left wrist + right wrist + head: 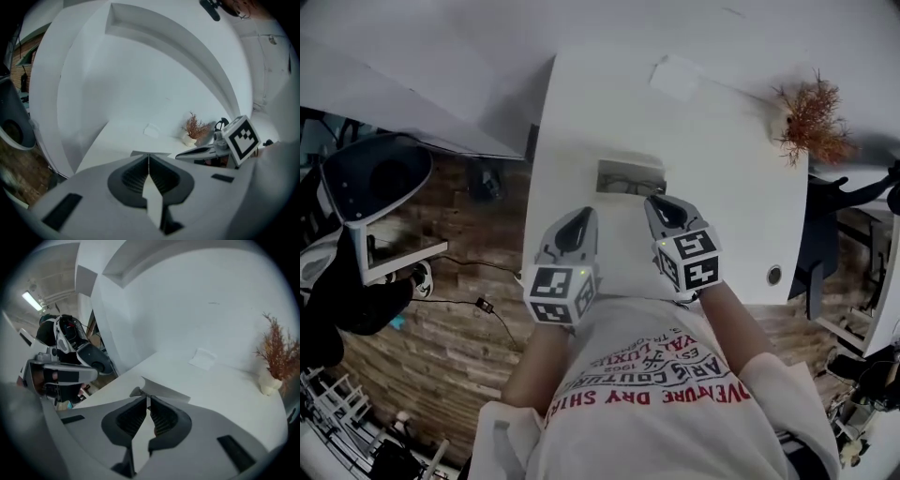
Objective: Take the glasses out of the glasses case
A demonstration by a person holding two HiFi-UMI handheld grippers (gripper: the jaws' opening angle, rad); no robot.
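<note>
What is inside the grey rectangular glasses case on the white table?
Dark-framed glasses show inside the grey case. What lies beneath them is covered, and finer detail is too small to tell.

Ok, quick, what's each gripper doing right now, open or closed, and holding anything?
Left gripper: closed, jaws together, holding nothing.
Right gripper: closed, jaws together, holding nothing.

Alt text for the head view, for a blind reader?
The left gripper and right gripper, fingers shut, point at a grey glasses case just ahead on a white table. A dried plant stands at its far right corner.
</note>
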